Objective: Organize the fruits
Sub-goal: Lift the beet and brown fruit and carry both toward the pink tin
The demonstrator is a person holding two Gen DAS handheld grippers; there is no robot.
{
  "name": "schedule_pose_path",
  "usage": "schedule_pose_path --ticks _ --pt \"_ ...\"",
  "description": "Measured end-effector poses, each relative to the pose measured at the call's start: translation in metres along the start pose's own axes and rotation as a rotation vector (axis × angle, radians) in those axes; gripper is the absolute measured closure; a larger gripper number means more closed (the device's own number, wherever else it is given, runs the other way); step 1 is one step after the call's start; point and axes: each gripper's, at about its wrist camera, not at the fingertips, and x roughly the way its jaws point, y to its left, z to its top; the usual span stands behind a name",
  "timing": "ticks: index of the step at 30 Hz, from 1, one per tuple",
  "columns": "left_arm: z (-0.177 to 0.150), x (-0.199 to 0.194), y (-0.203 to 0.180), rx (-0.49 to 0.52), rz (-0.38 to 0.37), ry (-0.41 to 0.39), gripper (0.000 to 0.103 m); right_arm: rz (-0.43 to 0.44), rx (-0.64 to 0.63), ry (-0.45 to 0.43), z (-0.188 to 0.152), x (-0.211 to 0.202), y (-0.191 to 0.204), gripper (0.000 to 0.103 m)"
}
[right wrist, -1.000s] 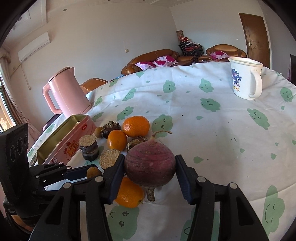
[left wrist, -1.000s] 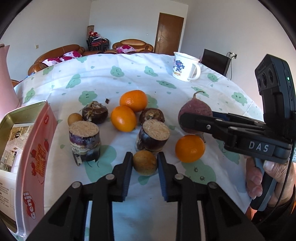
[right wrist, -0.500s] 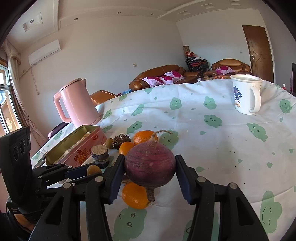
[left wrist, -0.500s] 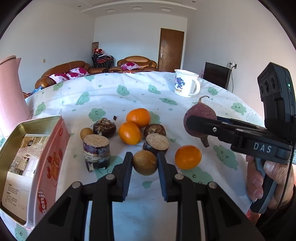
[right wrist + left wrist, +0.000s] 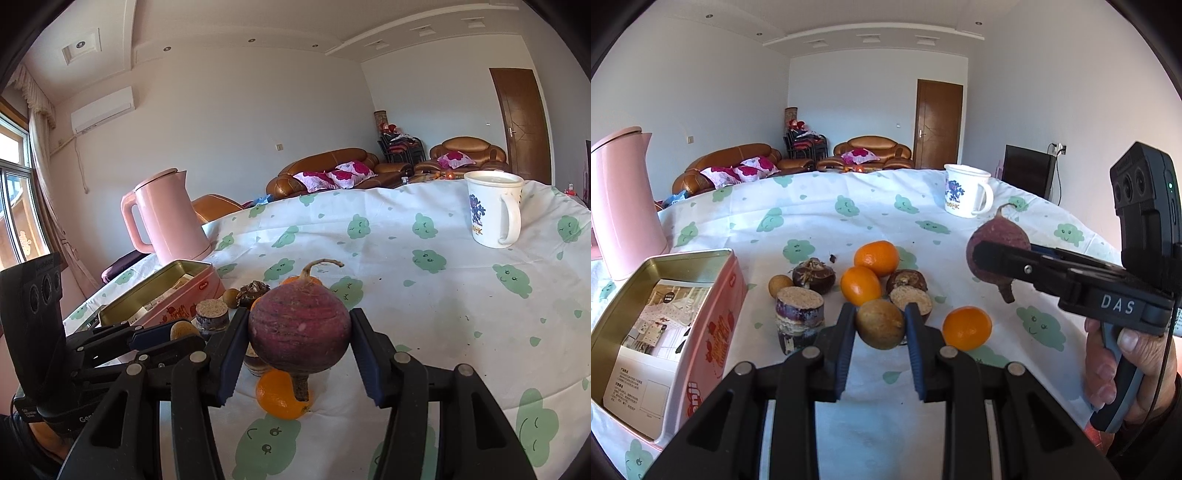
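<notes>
At the far left of your left wrist view stands the pink kettle [image 5: 622,206], and in front of it the open pink tin box [image 5: 713,317] with printed paper inside. Just to the right of the box you see a cut sugarcane piece [image 5: 799,317] standing upright, with a small brown fruit [image 5: 780,285] and a dark water chestnut [image 5: 813,277] behind it. In the middle, your left gripper [image 5: 880,325] is closed on the brown round fruit [image 5: 880,324]; both fingers press its sides and it is lifted above the tablecloth [image 5: 849,218]. Behind it are a second sugarcane piece [image 5: 911,300], another dark chestnut [image 5: 906,281] and two oranges [image 5: 860,285], [image 5: 876,257] touching each other. A third orange [image 5: 967,328] lies alone, a little to the right. Further right, your right gripper [image 5: 299,341] holds the purple radish [image 5: 299,328] clamped between its two fingers, raised above the table, root tail pointing down and stem up. In the right wrist view the third orange [image 5: 279,395] is under the radish. The white mug [image 5: 966,195] stands well apart at the far right side of the table
</notes>
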Motion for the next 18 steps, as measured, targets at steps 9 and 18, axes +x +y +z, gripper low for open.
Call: schedule_pose_path --ticks 9,18 --pt "0.001 -0.009 -0.001 0.013 0.037 -0.047 0.075 0.017 -0.022 -0.041 -0.002 -0.008 0.004 0.047" --pt "0.004 -0.017 -0.003 0.030 0.058 -0.086 0.075 0.035 -0.047 -0.085 -0.003 -0.016 0.007 0.047"
